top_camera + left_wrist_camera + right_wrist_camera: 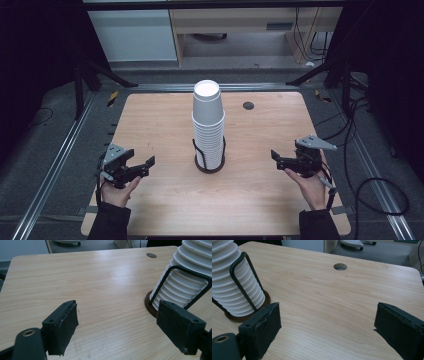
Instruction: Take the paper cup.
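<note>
Both tongs hang apart and empty, the left tongs [144, 165] and the right tongs [278, 159] flanking the stack of paper cups [208, 125] in its wire holder [209, 159] mid-tabletop [260, 200]. It looks like the approach step; next, one must close in on the top cup's rim.

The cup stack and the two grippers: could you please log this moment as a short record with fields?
cup stack: white cups nested upside down, upright mid-table
holder: dark wire frame on round base, around the stack's lower part
left gripper: open, nothing between jaws, apart from stack
right gripper: open, nothing between jaws, apart from stack
table: light wood
</note>
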Demonstrator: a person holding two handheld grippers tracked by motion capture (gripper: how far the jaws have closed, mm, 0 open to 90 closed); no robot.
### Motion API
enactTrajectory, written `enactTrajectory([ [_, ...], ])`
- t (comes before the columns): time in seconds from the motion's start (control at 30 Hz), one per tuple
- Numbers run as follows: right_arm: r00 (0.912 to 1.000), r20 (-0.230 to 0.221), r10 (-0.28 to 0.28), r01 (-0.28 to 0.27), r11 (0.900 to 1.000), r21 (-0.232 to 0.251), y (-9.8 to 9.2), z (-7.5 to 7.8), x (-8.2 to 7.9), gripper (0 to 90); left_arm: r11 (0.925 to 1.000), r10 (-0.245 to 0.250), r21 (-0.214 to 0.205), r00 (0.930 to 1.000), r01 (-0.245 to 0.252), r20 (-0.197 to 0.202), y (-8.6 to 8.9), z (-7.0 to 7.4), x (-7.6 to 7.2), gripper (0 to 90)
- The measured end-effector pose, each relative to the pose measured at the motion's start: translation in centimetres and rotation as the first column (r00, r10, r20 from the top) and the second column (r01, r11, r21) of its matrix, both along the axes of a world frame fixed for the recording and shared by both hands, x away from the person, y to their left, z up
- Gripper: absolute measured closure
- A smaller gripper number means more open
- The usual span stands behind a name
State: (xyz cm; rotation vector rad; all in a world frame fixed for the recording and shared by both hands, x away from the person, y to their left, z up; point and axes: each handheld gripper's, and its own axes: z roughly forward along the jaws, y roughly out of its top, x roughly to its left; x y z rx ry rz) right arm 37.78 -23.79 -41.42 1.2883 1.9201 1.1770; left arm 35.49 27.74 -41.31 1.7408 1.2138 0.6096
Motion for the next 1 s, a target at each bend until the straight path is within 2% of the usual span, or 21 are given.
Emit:
enactTrajectory([
  [0.27, 0.9986, 0.019, 0.049, -0.05, 0.9966, 0.065, 0.5, 0.6, -0.5, 8.8, 0.9997, -0.021, 0.009, 0.9997, 0.021, -0.016, -0.6, -0.5, 0.2, 17.0],
  [0.6, 0.9897, 0.106, 0.096, -0.105, 0.991, 0.083, 2.1, 3.7, -0.7, 9.6, 0.9991, -0.035, 0.025, 0.9992, 0.035, -0.019, -0.9, -0.5, 0.3, 16.9],
  [0.7, 0.9862, 0.126, 0.108, -0.122, 0.9866, 0.109, 2.3, 4.7, -0.6, 9.6, 0.9992, -0.033, 0.02, 0.9992, 0.034, -0.022, -0.7, -0.5, 0.4, 16.8],
  [0.8, 0.9838, 0.135, 0.119, -0.13, 0.988, 0.083, 2.9, 5.9, -0.4, 9.6, 0.9993, -0.031, 0.019, 0.9992, 0.032, -0.024, -0.5, -0.5, 0.4, 16.6],
  [1.0, 0.9698, 0.189, 0.154, -0.173, 0.9808, 0.09, 4.4, 8.4, -0.6, 9.3, 0.999, -0.035, 0.026, 0.9988, 0.035, -0.034, -0.5, -1.0, 0.7, 16.2],
])
